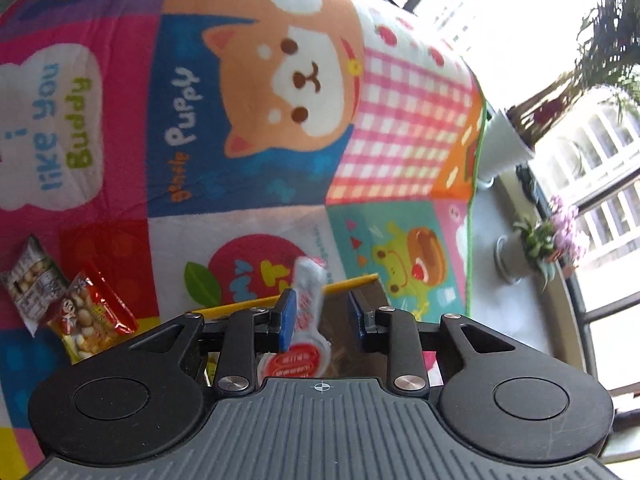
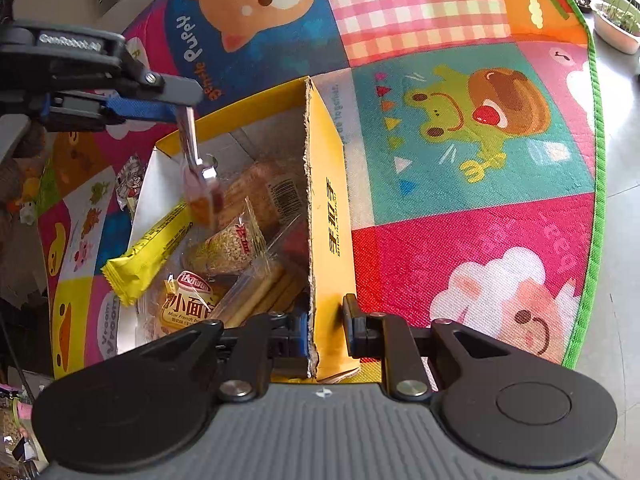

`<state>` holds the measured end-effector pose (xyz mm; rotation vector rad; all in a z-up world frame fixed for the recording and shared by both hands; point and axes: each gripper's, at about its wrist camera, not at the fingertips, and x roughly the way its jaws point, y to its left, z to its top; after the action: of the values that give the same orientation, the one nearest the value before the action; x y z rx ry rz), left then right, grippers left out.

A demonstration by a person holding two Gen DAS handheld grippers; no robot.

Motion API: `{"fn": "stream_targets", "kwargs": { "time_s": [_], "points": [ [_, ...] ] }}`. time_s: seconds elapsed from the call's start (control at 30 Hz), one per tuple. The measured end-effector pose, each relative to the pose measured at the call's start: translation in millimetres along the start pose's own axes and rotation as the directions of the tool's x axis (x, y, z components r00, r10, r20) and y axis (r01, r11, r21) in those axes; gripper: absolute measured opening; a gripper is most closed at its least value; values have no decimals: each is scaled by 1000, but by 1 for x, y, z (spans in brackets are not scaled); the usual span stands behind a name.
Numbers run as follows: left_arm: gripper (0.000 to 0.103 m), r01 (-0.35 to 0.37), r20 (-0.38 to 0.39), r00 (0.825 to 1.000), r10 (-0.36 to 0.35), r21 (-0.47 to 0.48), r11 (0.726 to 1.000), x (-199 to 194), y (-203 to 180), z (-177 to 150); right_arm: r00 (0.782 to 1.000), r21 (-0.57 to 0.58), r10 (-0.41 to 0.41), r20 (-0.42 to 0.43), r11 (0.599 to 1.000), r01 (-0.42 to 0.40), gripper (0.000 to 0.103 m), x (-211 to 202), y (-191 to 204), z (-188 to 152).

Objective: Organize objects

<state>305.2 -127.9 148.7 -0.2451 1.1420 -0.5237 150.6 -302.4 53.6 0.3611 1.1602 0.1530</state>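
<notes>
Two grippers are sharing the work here: the right gripper (image 2: 325, 330) is clamping the yellow cardboard box (image 2: 326, 216) by its side wall, one pad inside and one outside, most likely so the box is staying put and upright while things are being dropped in. The left gripper (image 2: 176, 110) is hanging above the far corner of the box as the right wrist view shows it, and a small clear snack packet (image 2: 200, 184) is dangling from its blue pads; in the left wrist view the packet (image 1: 308, 300) is lying against one pad with a gap to the other, so I cannot tell whether it is truly pinched. Holding it by one end is letting it hang straight down over the opening. Beneath that gripper the box is already holding a yellow bar (image 2: 148, 252), a small bread pack (image 2: 188, 304) and other wrapped biscuits. Off to the left gripper's left, two more snack packs (image 1: 68, 304) are waiting on the play mat (image 1: 200, 120), so the sorting is looking unfinished
</notes>
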Motion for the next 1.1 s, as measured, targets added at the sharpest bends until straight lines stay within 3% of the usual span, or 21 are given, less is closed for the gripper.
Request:
{"fn": "stream_targets", "kwargs": {
  "time_s": [0.2,0.33,0.43,0.5,0.73,0.87,1.1],
  "points": [
    [30,15,-152,988,-7,55,998,-13,-5,-24,1000,3,-13,-2,1000,13,18,2,2,1],
    [30,-10,-76,997,20,128,992,-6,-9,-31,1000,-2,-18,-5,1000,18,18,2,3,1],
    [30,-20,-1,1000,20,65,998,1,-6,-16,1000,-5,-19,-4,1000,19,18,2,3,1],
    [30,-33,32,999,30,81,996,7,-11,-4,1000,-6,-21,-1,1000,21,18,2,4,0],
    [31,-154,-44,984,172,270,950,48,-37,-3,1000,1,-19,2,1000,19,18,2,4,0],
    [31,-149,-92,979,179,270,951,59,-37,-13,1000,7,-15,5,1000,15,18,2,3,0],
    [31,-168,-111,974,198,237,957,85,-35,-14,1000,2,-13,11,1000,13,18,2,3,-1]
  ]
}}
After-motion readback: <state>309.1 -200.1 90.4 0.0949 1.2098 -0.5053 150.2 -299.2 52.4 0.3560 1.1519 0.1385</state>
